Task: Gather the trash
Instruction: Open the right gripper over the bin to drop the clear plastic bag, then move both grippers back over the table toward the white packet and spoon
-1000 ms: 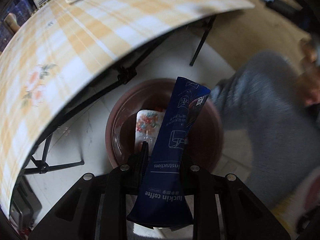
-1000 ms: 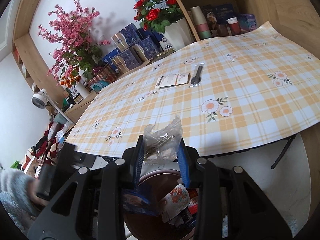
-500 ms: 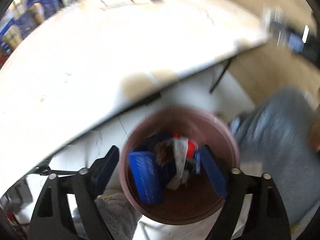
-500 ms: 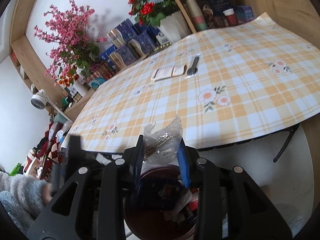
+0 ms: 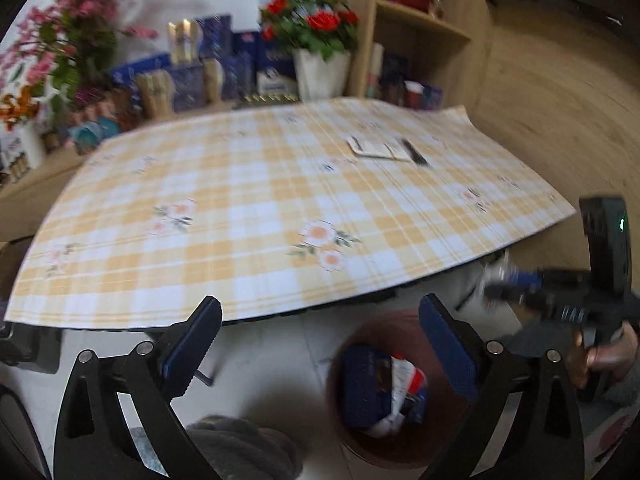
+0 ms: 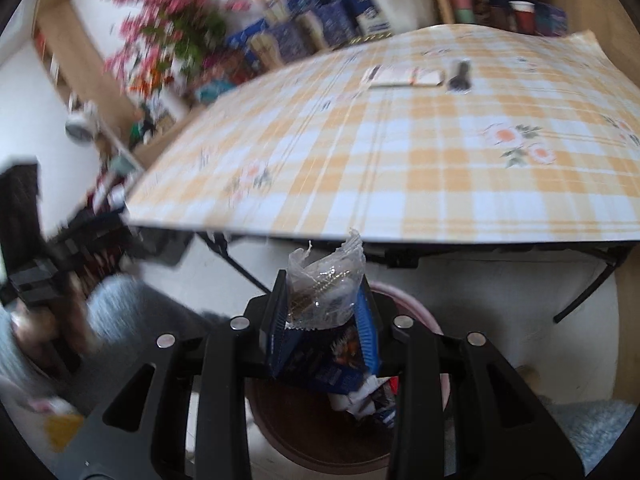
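My left gripper (image 5: 318, 304) hangs over the floor by the table's near edge, its jaws opening wide with nothing between them. Below it to the right stands a brown round bin (image 5: 400, 446) holding a blue coffee packet (image 5: 360, 388) and a white-and-red wrapper (image 5: 406, 378). My right gripper (image 6: 323, 312) is shut on a crumpled clear plastic wrapper (image 6: 328, 268) right above the bin (image 6: 312, 432). A flat white packet (image 6: 404, 76) and a small dark packet (image 6: 460, 74) lie far back on the checked tablecloth (image 6: 400, 160).
Folding table legs (image 6: 580, 300) stand beside the bin. Flower vases (image 5: 320, 76) and blue boxes (image 5: 188, 84) line the back behind the table, with a wooden shelf (image 5: 420, 28) at the right. A grey fluffy sleeve (image 5: 240, 448) shows low in the left wrist view.
The left gripper let the blue coffee packet drop into the bin, opened wide, then rose and tilted up toward the table. The right gripper moved down over the bin, still gripping the wrapper.
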Available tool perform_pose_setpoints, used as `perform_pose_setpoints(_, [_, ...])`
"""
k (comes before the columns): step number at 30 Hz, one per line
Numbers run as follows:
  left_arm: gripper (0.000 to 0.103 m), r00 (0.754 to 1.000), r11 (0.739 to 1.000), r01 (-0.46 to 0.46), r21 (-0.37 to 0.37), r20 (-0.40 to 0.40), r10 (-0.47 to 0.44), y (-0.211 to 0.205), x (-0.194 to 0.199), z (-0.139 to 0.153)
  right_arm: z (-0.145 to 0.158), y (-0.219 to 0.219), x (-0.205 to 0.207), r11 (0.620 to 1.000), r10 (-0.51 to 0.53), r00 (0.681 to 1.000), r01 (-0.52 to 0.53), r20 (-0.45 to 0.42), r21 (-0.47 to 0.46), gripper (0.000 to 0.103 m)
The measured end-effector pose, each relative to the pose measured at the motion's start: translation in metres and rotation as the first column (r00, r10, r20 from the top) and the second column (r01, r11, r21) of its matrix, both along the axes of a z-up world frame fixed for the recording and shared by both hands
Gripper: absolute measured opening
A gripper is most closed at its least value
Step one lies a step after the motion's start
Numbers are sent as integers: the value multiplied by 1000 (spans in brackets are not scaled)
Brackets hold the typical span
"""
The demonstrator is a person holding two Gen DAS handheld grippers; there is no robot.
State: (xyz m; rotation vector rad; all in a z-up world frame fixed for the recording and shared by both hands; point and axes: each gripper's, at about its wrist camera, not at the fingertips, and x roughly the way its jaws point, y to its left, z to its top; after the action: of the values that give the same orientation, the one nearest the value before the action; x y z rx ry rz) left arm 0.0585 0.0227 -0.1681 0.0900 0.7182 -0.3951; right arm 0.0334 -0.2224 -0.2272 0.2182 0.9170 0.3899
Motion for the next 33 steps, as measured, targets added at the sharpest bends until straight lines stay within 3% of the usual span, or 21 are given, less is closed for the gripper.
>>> perform_pose_setpoints(3, [97, 998, 999, -34, 29, 49, 33, 3, -11, -12, -14, 21, 1, 996, 61, 997, -64, -36, -62, 34])
perform_pose_setpoints(7, [97, 999, 998, -32, 47, 44, 30, 0, -9, -20, -37, 35, 4, 984, 92, 989, -108, -112, -143, 34])
perform_pose_setpoints(13, [97, 997, 997, -74, -11, 27, 74, 12, -3, -22, -64, 31, 13, 980, 38, 977, -78, -210, -185, 35])
perform_pose_setpoints(19, [97, 996, 996, -82, -20, 17, 83, 15, -2, -24, -67, 27, 15, 975, 6, 972, -57, -233, -214, 39])
perform_pose_setpoints(21, [97, 996, 996, -83, -22, 13, 84, 15, -2, -24, -67, 24, 15, 975, 0, 973, -52, -231, -217, 48])
perform_pose_setpoints(24, [97, 996, 995, -93, -32, 5, 94, 18, -1, -24, -65, 22, 15, 974, -12, 976, -38, -216, -222, 78])
perform_pose_setpoints(27, [97, 994, 993, -108, -49, -5, 108, 22, 0, -25, -62, 19, 15, 974, -26, 979, -20, -201, -226, 95])
perform_pose_setpoints(33, [97, 990, 987, -139, -85, -21, 138, 31, 2, -25, -53, 13, 14, 977, -43, 985, 7, -166, -211, 97])
